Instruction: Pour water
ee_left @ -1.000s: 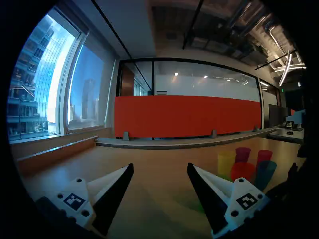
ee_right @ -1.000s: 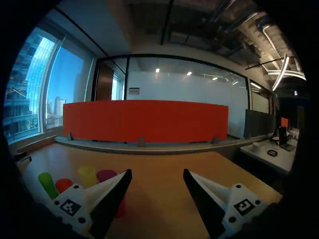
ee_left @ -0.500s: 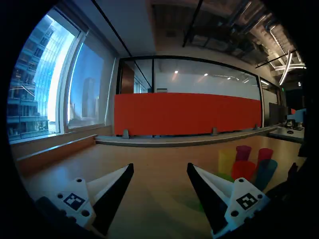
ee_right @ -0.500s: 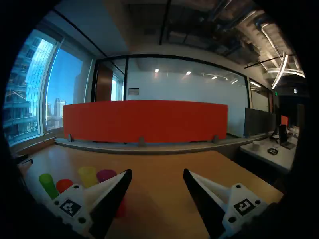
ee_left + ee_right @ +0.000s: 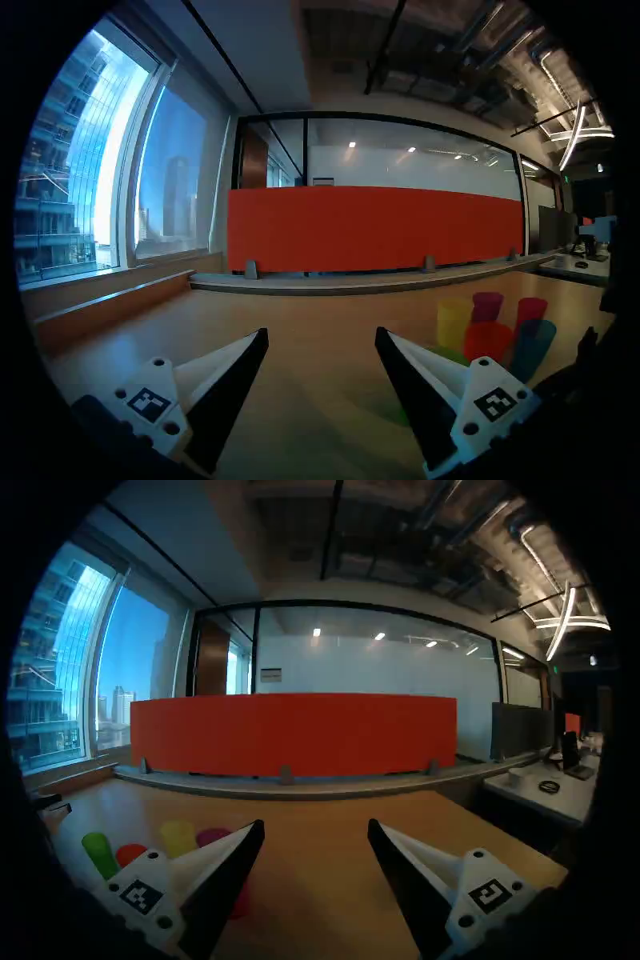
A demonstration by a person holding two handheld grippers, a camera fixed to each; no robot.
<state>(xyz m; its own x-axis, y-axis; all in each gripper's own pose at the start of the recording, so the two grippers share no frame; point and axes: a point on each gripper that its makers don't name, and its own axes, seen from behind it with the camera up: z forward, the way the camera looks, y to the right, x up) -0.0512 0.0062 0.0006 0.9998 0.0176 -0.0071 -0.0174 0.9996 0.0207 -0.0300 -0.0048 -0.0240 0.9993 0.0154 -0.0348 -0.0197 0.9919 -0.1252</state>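
The left gripper [image 5: 321, 330] is hovering over the wooden worktop [image 5: 320, 308], its fingers spread wide and holding nothing. The right gripper [image 5: 315, 822] is gaping equally wide, empty. The coloured cups [image 5: 488, 332] are standing clustered together, well short of the worktop's far edge.

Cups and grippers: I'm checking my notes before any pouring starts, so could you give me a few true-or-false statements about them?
1. The left gripper is open, with nothing between its fingers. True.
2. The right gripper is shut on the yellow cup. False: it is open, and the yellow cup stands ungripped on the table.
3. The coloured cups stand grouped together on the wooden table. True.
4. The divider panel at the far edge of the table is blue. False: it is orange-red.
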